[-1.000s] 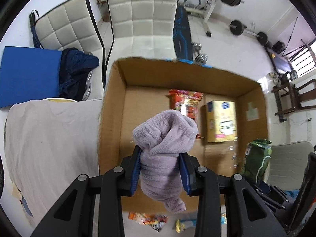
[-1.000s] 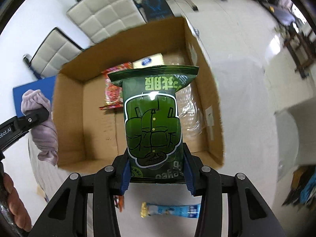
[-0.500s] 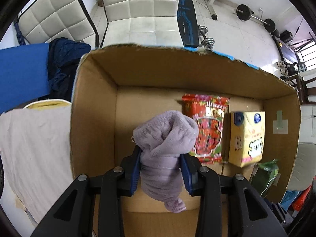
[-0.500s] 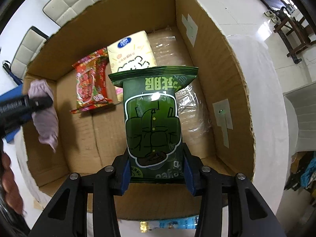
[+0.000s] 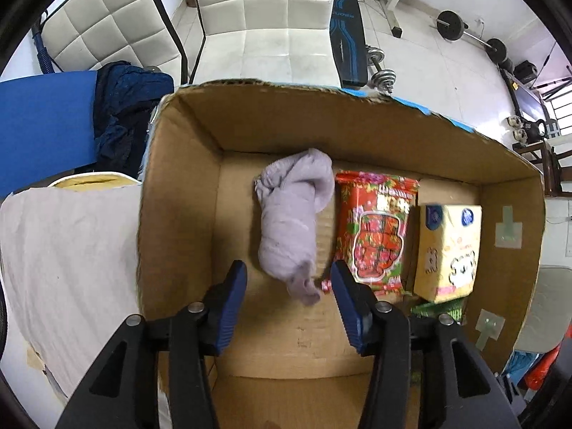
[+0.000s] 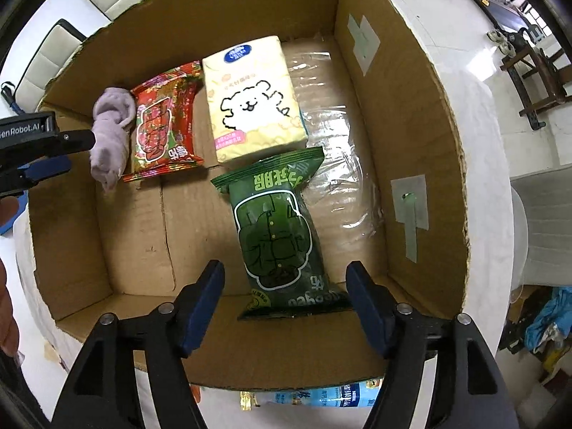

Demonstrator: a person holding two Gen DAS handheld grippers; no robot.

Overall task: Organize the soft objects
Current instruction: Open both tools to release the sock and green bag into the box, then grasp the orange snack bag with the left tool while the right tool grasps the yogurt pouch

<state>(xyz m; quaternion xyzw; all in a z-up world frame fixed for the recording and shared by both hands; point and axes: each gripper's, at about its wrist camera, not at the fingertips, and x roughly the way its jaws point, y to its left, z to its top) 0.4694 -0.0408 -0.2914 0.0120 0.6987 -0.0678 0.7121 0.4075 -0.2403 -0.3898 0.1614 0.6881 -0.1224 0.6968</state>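
A cardboard box (image 5: 178, 193) (image 6: 404, 107) holds the items. A rolled lilac cloth (image 5: 291, 218) (image 6: 109, 132) lies on the box floor, left of a red snack bag (image 5: 375, 236) (image 6: 162, 125) and a yellow tissue pack (image 5: 448, 250) (image 6: 252, 100). My left gripper (image 5: 287, 280) is open just above the cloth's near end. A green snack bag (image 6: 275, 236) lies on the floor in front of the tissue pack. My right gripper (image 6: 284, 286) is open around its near end.
A white cloth-covered table (image 5: 60, 250) carries the box. A blue wrapped bar (image 6: 314, 397) lies on the table before the box. White chairs (image 5: 264, 18), a blue pad (image 5: 43, 125) with dark clothing and gym weights stand beyond.
Both grippers opened inside the box. The lilac cloth dropped from the left gripper onto the box floor; the green bag dropped from the right gripper and lies flat.
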